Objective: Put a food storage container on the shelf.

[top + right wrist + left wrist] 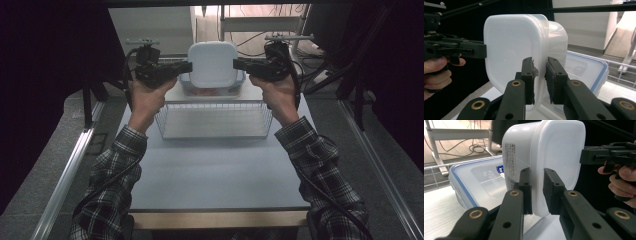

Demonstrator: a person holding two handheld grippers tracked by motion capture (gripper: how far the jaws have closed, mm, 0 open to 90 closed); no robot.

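With my left tool (186, 67) and right tool (238, 64) both clenched on the white tub (212, 62), I was carrying it, with the wire basket (214, 120) at six o'clock likely next.

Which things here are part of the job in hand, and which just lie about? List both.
In the job:
- white lidded container, held up by its rim from both sides
- left hand-held gripper, shut on that rim
- right hand-held gripper, shut on the opposite rim

Lying about:
- blue-rimmed box with clear lid, on the table behind
- wire basket
- table
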